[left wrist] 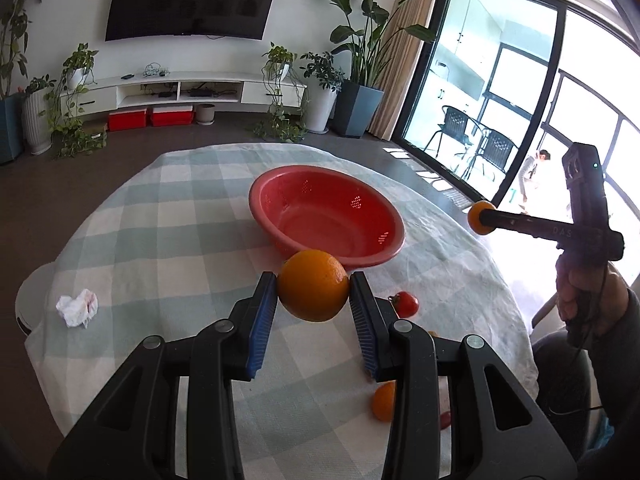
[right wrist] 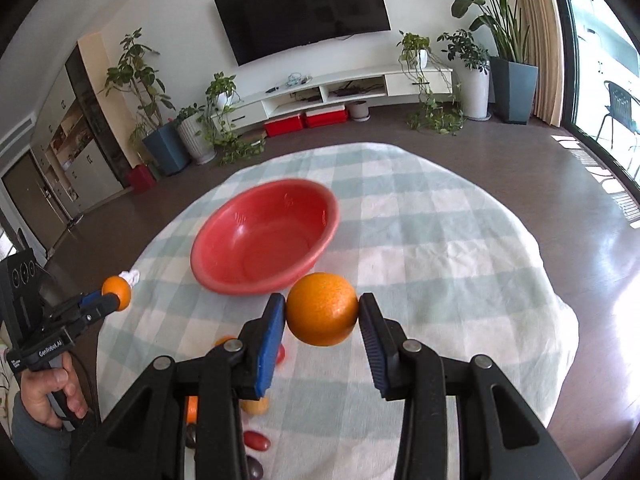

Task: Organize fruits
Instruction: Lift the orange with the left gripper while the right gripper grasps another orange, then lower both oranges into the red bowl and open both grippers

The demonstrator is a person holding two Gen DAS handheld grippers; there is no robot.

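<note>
Two round oranges are held clear of the checked cloth, one per claw. The left gripper has its blue-padded jaws closed on the left-hand round orange; the round red plastic perforated bowl sits just ahead of it, a small red tomato to its right. The right gripper pinches the right-hand round orange, the bowl ahead and to its left.

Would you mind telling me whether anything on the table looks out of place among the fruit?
Yes: a crumpled white tissue lies on the checked tablecloth, left of the red colander bowl. It is litter, not fruit. The bowl holds nothing, and each gripper holds an orange.
</note>
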